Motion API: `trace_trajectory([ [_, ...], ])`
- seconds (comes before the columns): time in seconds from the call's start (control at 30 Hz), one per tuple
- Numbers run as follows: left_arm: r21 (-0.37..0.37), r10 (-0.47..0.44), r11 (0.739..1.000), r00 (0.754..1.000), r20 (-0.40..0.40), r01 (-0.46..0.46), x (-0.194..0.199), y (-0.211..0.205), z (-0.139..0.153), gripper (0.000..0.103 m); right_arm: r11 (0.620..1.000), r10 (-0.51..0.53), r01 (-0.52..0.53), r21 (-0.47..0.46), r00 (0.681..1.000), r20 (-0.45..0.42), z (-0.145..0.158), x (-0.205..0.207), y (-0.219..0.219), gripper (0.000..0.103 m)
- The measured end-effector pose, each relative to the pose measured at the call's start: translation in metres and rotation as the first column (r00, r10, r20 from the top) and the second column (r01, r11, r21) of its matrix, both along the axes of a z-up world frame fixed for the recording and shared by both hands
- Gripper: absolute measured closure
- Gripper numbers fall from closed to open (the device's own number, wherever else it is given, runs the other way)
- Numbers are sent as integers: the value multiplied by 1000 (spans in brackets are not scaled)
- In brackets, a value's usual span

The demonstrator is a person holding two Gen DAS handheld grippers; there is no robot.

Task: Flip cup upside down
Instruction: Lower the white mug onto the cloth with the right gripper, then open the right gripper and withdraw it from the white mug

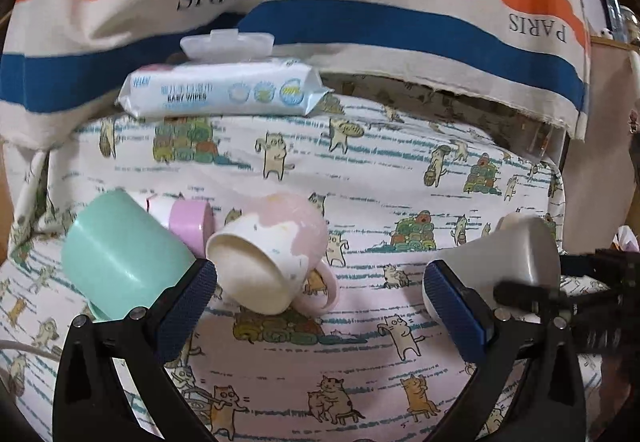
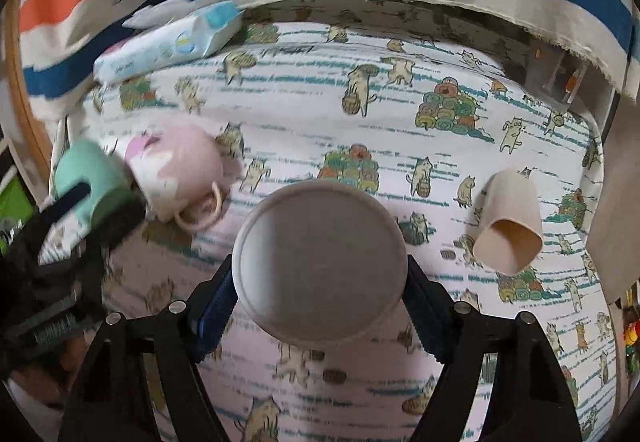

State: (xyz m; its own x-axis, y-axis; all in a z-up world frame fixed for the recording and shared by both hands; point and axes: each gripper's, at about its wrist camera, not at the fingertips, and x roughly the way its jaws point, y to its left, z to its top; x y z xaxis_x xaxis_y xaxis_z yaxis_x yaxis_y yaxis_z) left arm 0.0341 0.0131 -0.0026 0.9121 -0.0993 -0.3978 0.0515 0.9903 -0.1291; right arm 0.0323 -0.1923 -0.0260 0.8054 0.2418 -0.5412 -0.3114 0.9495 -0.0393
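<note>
My right gripper [image 2: 320, 282] is shut on a grey cup [image 2: 320, 262], held above the cat-print cloth with its flat base facing the camera. The same grey cup shows at the right of the left wrist view [image 1: 516, 258]. My left gripper [image 1: 320, 286] is open and empty, its left finger touching or just in front of a mint green cup [image 1: 120, 254] lying on its side. A pink and white mug [image 1: 272, 254] lies on its side between the fingers, mouth toward the camera. A beige cup [image 2: 510, 218] lies on its side at the right.
A pack of baby wipes [image 1: 224, 90] lies at the back by a striped PARIS cloth [image 1: 320, 14]. A lilac-capped tube [image 1: 188, 222] lies behind the mint cup. The cat-print cloth [image 2: 360, 114] covers the surface.
</note>
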Motion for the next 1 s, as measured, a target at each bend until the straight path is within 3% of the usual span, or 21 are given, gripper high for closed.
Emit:
trace_trajectory([
  [0.47,35,12,999,1000,29,-13,-4,-5,1,0,999,9,-9,32,1000,-17,0,30,4,24],
  [0.77,24,20,1000,1000,24,-21,-3,-2,1,0,998,0,-3,63,999,33,6,39,4,24],
  [1.0,11,15,1000,1000,3,-15,2,0,0,0,995,63,-68,72,995,73,2,37,12,24],
])
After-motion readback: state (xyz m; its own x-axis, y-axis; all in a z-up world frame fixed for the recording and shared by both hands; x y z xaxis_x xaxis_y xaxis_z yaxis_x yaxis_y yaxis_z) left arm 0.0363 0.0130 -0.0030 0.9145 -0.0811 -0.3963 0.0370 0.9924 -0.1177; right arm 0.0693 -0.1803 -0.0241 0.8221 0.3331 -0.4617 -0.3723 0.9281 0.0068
